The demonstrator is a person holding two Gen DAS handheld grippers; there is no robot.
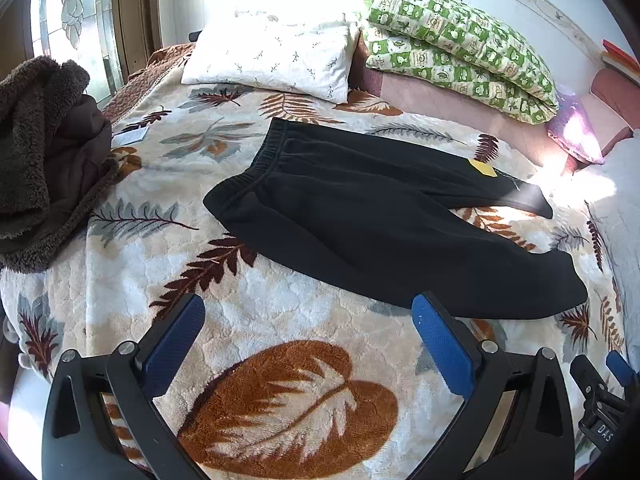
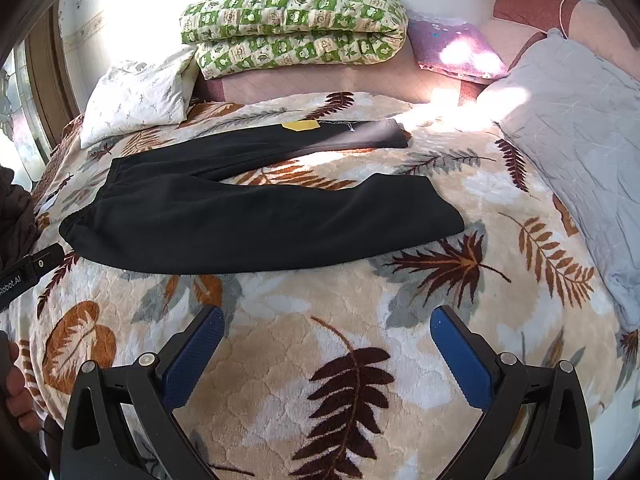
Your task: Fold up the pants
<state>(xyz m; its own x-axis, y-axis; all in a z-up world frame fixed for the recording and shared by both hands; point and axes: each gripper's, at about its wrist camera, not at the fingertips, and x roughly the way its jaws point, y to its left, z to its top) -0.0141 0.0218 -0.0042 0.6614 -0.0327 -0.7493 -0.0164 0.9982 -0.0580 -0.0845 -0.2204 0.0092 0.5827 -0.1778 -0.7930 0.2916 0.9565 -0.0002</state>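
Observation:
Black fleece pants (image 1: 360,208) (image 2: 248,216) lie flat on the leaf-print blanket (image 1: 256,312) (image 2: 360,288). The elastic waistband is at the left and the two legs spread apart toward the right. A yellow tag (image 1: 483,168) (image 2: 301,125) lies on the far leg. My left gripper (image 1: 308,320) hovers open above the blanket, short of the near leg, with nothing between its blue pads. My right gripper (image 2: 328,332) is also open and empty, in front of the near leg's lower edge. Part of the right gripper (image 1: 608,400) shows at the lower right of the left wrist view.
A brown fleece jacket (image 1: 44,152) is heaped at the bed's left edge. A white pillow (image 1: 276,60) (image 2: 140,96) and a folded green patterned quilt (image 1: 460,44) (image 2: 296,28) lie at the head. A grey quilt (image 2: 580,152) lies on the right. A hand (image 2: 16,392) shows at the far left.

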